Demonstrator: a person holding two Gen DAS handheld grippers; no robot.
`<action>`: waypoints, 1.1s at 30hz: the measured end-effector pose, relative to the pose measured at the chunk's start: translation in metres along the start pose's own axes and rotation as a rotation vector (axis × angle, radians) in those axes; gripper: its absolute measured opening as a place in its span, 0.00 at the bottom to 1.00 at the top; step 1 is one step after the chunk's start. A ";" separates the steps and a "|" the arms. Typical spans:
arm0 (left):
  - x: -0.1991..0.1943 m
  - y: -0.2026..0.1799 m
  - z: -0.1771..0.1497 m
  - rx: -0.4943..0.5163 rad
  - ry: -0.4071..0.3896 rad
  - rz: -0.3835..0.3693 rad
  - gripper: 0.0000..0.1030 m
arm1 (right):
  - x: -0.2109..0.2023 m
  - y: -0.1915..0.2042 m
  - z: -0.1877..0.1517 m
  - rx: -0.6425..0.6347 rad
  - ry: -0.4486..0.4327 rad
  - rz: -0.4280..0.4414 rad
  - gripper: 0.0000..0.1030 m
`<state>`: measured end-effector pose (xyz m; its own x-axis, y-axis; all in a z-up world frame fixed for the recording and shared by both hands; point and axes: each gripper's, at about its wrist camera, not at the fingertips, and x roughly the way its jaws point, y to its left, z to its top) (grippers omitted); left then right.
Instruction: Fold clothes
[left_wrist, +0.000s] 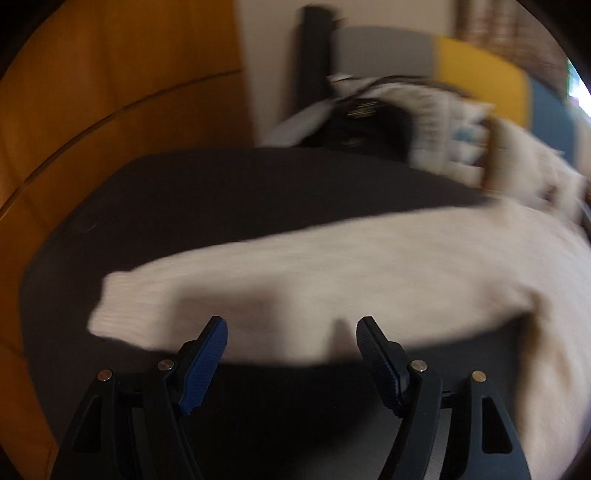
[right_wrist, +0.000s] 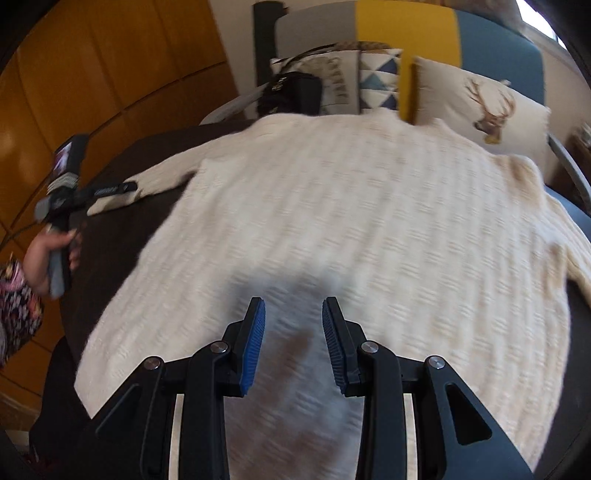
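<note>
I'm looking into a home living room: a sofa (right_wrist: 498, 40) in grey, yellow and blue panels is standing behind the dark table (right_wrist: 155, 155), deer-print cushions (right_wrist: 480, 107) are leaning against it, and wood-panelled wall (right_wrist: 110, 55) is running left of it.

Sweater (right_wrist: 332, 206): cream knit, ribbed in raised bands, soft and matt; a brownish stain shows just ahead of the right gripper (right_wrist: 293, 314). Surface beneath (left_wrist: 221, 192): dark cloth, matt, smooth. Both grippers: matt black plastic with small shiny metal pins; pads (right_wrist: 255, 343) blue, finely ridged, rubbery. Left gripper (left_wrist: 291, 328) alike. Beyond the sweater, cushions (right_wrist: 480, 107) of printed woven cloth. Off to the left, wood panelling (right_wrist: 110, 74), orange-brown, semi-gloss.
</note>
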<state>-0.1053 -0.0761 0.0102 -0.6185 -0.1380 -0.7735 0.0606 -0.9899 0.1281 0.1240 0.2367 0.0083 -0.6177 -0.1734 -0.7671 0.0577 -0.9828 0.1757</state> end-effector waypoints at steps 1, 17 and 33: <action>0.012 0.007 0.005 -0.005 0.017 0.040 0.72 | 0.006 0.009 0.002 -0.023 0.004 0.005 0.34; 0.006 -0.025 0.021 0.221 -0.063 0.204 0.74 | 0.004 0.012 -0.006 0.015 -0.043 0.003 0.37; -0.124 -0.210 -0.109 0.354 -0.042 -0.312 0.74 | -0.052 -0.135 -0.066 0.281 0.020 -0.292 0.29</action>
<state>0.0443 0.1450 0.0117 -0.5965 0.1730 -0.7837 -0.3999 -0.9107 0.1033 0.2001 0.3740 -0.0164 -0.5611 0.1064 -0.8209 -0.3364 -0.9354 0.1087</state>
